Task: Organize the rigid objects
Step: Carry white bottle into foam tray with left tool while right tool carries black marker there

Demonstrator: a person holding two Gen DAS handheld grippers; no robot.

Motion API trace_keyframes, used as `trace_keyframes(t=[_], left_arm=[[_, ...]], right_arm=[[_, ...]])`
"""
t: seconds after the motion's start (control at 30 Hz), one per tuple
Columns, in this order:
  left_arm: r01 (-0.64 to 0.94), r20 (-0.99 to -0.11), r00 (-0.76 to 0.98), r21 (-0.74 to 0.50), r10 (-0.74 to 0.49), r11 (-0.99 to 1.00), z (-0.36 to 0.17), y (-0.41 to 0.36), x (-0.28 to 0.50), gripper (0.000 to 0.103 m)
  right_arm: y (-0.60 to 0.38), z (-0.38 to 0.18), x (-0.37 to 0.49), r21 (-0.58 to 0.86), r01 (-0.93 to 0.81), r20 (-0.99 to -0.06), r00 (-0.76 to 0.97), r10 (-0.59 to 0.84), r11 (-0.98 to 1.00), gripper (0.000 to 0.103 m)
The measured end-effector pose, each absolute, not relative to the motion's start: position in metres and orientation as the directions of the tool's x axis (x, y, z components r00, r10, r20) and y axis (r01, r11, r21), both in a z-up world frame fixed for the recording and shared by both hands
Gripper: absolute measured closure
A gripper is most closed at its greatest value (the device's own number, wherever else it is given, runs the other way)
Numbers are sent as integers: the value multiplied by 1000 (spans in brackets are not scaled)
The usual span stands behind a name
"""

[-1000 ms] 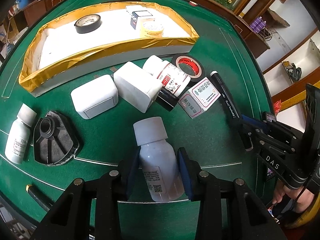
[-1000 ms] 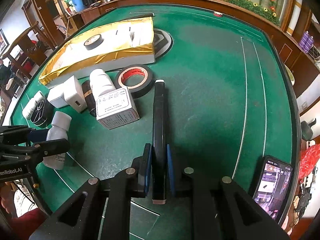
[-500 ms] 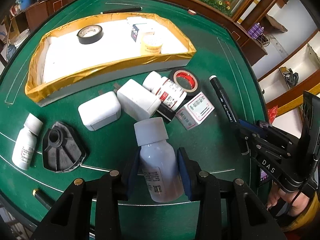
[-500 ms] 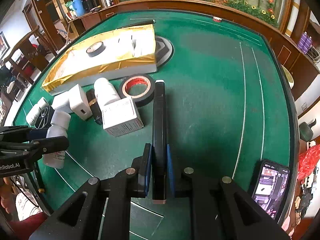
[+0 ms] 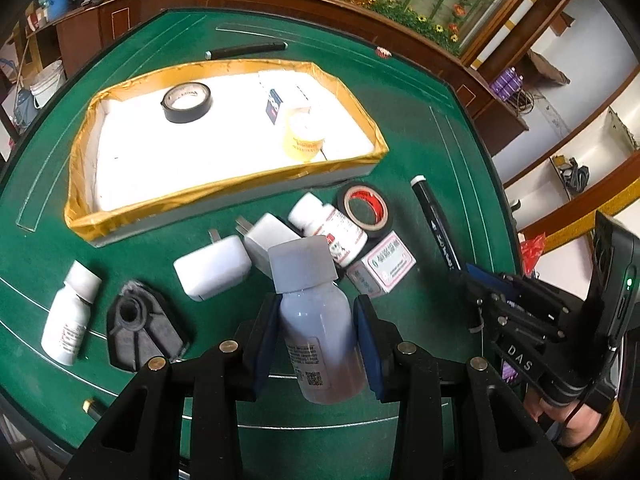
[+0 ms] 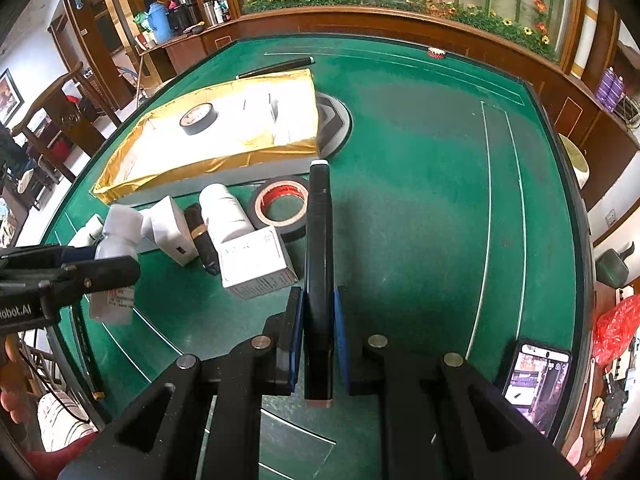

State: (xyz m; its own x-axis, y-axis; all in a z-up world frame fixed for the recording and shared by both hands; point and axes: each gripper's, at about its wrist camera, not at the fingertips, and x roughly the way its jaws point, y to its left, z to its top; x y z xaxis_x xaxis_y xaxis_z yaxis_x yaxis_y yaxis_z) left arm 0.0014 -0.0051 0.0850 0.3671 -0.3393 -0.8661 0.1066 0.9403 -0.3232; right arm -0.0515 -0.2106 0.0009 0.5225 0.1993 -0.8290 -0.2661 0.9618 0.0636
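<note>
My left gripper is shut on a white bottle with a white cap, lifted above the green table. My right gripper is shut on a long black marker, also held off the felt. In the left wrist view the marker and the right gripper show at the right. In the right wrist view the left gripper with its bottle shows at the left. A gold-edged white tray at the back holds a black tape roll, a small box and a yellow jar.
On the felt lie two white chargers, a labelled white bottle, red-cored black tape, a small pink-labelled box, another white bottle and a black plastic piece. A phone rests at the right edge.
Both grippers have risen with their loads; the table and its objects look smaller and farther below. The bottle stays in the left jaws, the marker in the right.
</note>
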Motion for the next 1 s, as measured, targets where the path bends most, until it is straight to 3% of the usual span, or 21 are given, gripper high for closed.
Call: trace_keyframes(t=[1.0], left_arm=[[96,-844,418,-327,-337,940,106,23,42,65]], right_arm=[[-176,24,-26,73,-304,-805,544,236,950,89]])
